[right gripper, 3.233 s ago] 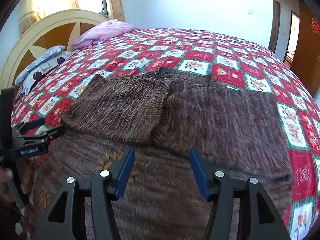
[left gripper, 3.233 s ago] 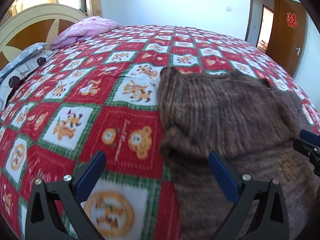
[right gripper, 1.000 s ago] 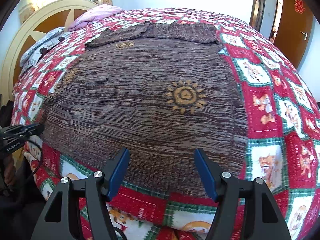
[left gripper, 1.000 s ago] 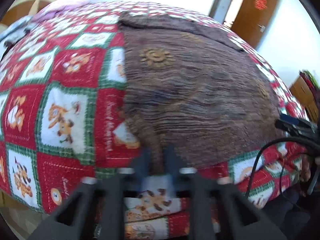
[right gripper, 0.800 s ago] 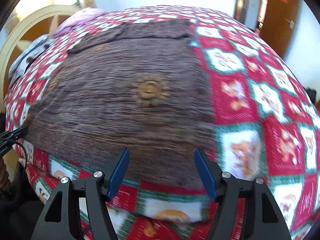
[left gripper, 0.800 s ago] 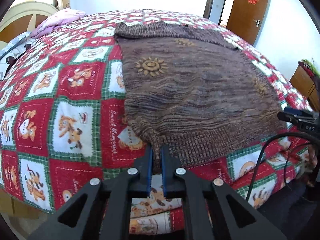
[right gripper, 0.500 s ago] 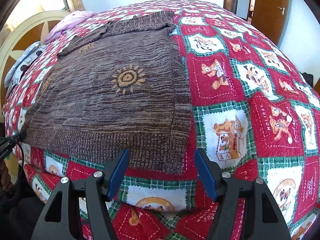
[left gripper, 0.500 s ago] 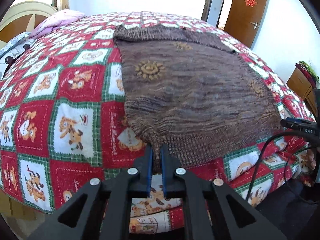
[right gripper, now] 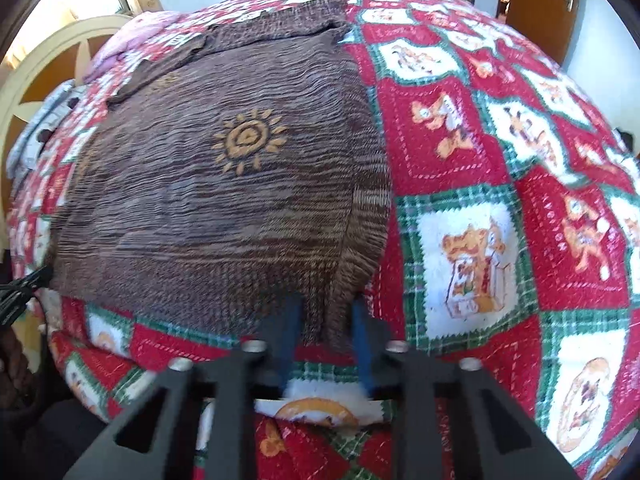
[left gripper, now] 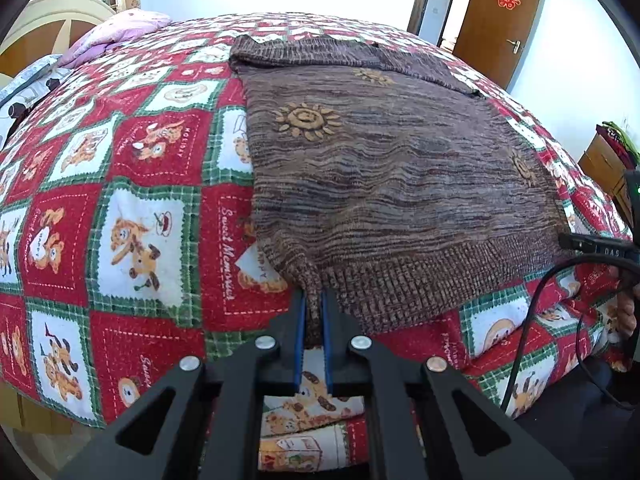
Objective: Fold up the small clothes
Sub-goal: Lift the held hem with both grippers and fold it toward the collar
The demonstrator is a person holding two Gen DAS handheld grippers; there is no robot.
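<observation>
A brown knitted sweater (left gripper: 400, 184) with orange sun motifs lies flat on the bed, its ribbed hem toward me. My left gripper (left gripper: 314, 304) is shut on the hem's near left corner, and the pinched fabric rises in a small ridge. In the right wrist view the sweater (right gripper: 224, 208) fills the left half. My right gripper (right gripper: 326, 320) sits at the hem's near right corner. Its jaws are closing, and bunched knit fills the narrow gap between the blue pads. Each gripper shows at the edge of the other's view: the right gripper (left gripper: 596, 246) and the left gripper (right gripper: 20, 292).
The bed wears a red, green and white cartoon quilt (left gripper: 140, 220) that drops over the near edge. A pink pillow (left gripper: 116, 32) and a cream headboard (left gripper: 52, 20) are at the far left. A brown door (left gripper: 500, 12) and a wooden cabinet (left gripper: 604, 164) stand right. A black cable (left gripper: 532, 308) hangs by the bed edge.
The right gripper's wide jaws have come in and narrowed onto the sweater's near right hem corner. The left gripper has stayed clamped on the left corner.
</observation>
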